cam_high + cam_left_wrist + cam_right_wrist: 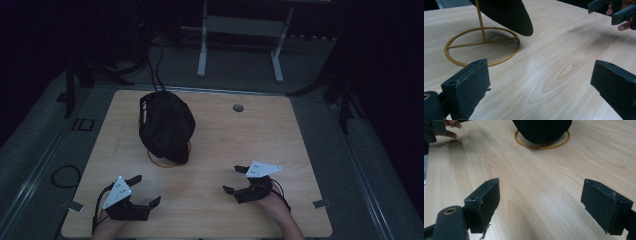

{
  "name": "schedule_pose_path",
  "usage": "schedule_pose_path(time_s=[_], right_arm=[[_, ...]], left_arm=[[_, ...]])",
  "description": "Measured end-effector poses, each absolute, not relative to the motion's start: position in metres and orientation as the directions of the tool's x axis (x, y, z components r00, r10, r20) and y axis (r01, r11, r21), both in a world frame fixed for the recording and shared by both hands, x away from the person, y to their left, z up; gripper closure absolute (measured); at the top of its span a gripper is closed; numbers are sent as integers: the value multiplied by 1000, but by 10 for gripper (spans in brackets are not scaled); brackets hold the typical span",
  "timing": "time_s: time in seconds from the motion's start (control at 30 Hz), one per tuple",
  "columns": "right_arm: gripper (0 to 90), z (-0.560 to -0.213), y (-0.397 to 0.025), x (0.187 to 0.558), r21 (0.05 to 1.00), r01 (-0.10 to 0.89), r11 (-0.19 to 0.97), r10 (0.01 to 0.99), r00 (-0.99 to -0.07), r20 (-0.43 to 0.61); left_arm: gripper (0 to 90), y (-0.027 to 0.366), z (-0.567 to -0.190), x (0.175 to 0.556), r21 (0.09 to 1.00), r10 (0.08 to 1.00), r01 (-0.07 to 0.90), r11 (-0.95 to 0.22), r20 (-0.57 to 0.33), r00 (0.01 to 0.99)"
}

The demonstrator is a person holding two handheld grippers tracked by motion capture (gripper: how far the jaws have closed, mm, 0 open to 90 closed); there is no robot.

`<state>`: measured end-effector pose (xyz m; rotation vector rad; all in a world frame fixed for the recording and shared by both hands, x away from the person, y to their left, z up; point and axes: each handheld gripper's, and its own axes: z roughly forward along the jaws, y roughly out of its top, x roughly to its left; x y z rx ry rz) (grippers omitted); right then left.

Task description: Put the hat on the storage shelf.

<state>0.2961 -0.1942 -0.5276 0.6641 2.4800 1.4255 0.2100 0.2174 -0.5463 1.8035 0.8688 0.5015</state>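
Resting low on the bench (225, 150), the left gripper (137, 192) and the right gripper (240, 179) both have fingers spread wide, holding nothing. The black cap (166, 125) sits on its gold stand (167, 161) at about 11 o'clock from the hands, well apart. To do this reach well, both should approach slowly from either side — not pushing the light stand. The left gripper view shows the stand's thin post (480, 21), hidden from above.

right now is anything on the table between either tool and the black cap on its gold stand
Nothing visible. Bare wood lies between the left tool and the black cap on its gold stand, and likewise ahead of the right tool. Both tools are open and empty, near the table's near edge.
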Motion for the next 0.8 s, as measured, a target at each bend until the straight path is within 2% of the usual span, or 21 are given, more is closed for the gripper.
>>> schedule_pose_path(time_s=[0.8], right_arm=[[154,-542,-246,287,839,341,424,582,-813,36]], left_arm=[[26,218,-549,211,915,759,341,-214,-64,648]])
